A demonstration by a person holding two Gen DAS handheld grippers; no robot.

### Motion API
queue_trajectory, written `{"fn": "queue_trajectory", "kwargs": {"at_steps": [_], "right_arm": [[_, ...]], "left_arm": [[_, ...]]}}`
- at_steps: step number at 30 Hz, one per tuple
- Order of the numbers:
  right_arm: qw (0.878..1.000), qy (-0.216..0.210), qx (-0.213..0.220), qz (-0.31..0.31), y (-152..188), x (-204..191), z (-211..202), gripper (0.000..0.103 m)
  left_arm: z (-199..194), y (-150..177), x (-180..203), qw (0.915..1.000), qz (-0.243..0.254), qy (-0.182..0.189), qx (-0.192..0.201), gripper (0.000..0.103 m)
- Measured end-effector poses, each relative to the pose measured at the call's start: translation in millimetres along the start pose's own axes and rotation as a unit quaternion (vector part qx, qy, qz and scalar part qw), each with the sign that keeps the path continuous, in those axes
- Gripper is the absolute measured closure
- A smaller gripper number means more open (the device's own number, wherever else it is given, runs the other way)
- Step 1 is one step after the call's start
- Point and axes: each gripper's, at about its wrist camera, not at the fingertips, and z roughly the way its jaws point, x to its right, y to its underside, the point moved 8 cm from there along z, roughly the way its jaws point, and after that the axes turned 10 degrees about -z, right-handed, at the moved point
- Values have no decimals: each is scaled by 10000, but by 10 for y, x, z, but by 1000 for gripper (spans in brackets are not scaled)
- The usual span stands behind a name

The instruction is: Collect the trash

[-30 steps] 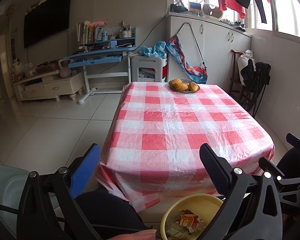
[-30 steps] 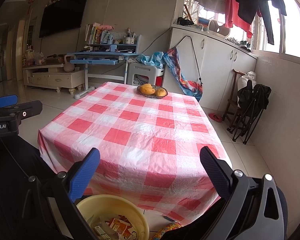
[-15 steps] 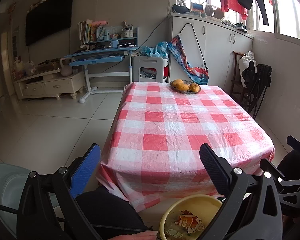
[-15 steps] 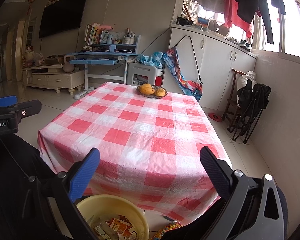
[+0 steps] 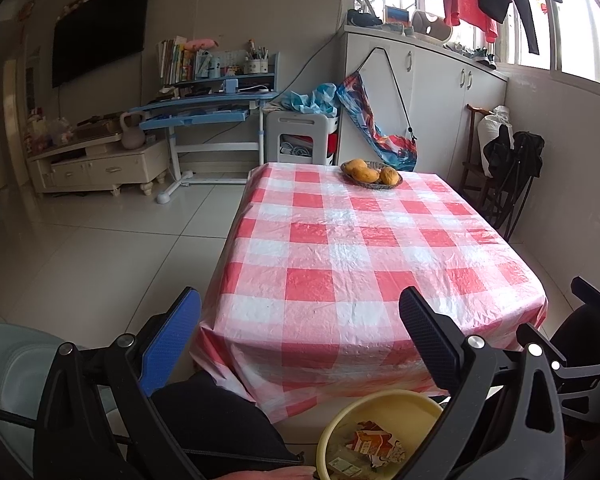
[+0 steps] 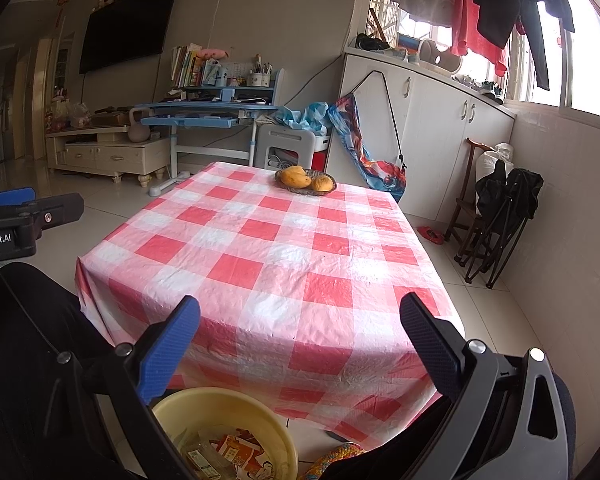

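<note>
A yellow bin [image 5: 380,408] [image 6: 228,404] stands on the floor below the table's near edge, holding crumpled wrappers [image 5: 374,442] [image 6: 236,454]. My left gripper [image 5: 300,324] hangs open above and in front of it, nothing between its fingers. Over the bin and the table's near edge, my right gripper [image 6: 300,324] is also open and empty. The left gripper's body [image 6: 24,220] shows at the left of the right wrist view. The table's red-and-white checked cloth [image 5: 364,248] [image 6: 276,256] carries only a fruit basket.
A basket of orange fruit [image 5: 372,174] [image 6: 306,182] sits at the table's far end. A blue desk [image 5: 204,114], a white cabinet [image 5: 440,92] and folded chairs [image 5: 508,168] ring the room. My dark-clothed legs [image 5: 204,420] and a pale chair [image 5: 8,364] are close below.
Both views have shifted only slightly; the table sits a little higher in the left wrist view. The grippers stay open and nothing was picked up or dropped.
</note>
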Motion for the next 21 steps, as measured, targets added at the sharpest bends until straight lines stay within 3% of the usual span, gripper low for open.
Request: {"fn": "queue_trajectory", "kwargs": {"at_steps": [21], "right_arm": [[10000, -16, -8, 10, 21, -8, -9, 7]], "left_arm": [[-17, -3, 5, 10000, 31, -17, -12, 7]]}}
